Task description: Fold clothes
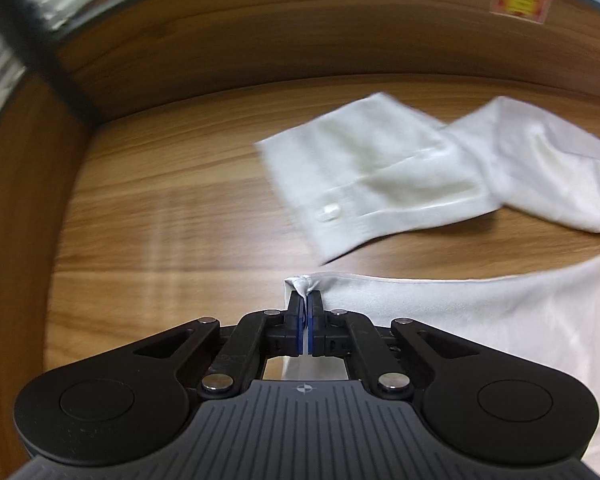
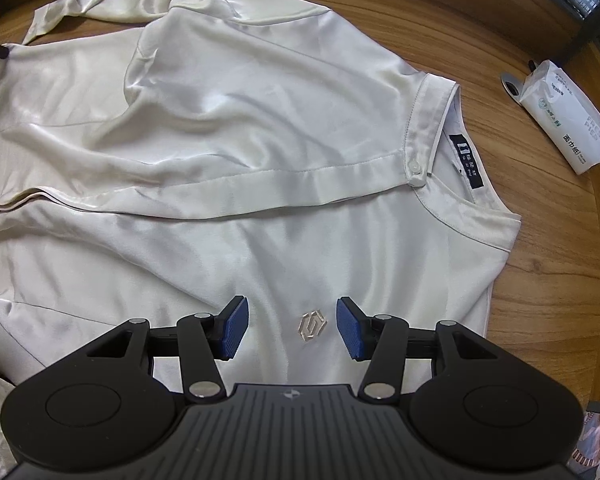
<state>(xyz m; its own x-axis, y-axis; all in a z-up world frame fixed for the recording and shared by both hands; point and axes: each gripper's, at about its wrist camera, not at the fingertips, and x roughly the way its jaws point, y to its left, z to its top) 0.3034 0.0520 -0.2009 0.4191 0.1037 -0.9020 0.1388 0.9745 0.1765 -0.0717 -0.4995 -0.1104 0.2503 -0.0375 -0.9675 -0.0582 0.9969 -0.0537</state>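
Left gripper (image 1: 308, 312) pinches shirt (image 2: 228, 128) corner tight. Right gripper (image 2: 292, 328) hangs wide above shirt front. Shirt lies spread on worktop (image 1: 160, 200), sleeve (image 1: 364, 172) loose beside. Keep pinch firm, lift slow, lay corner flat, edges matched.

Your left wrist view is motion-blurred: the white buttoned shirt cuff (image 1: 364, 172) smears, and pale glare streaks the brown wood-grain tabletop (image 1: 160, 208). Right wrist view's sharp & evenly lit, w/ soft sheen on the satiny white shirt (image 2: 220, 120). Both show heavy fisheye bending at edges.
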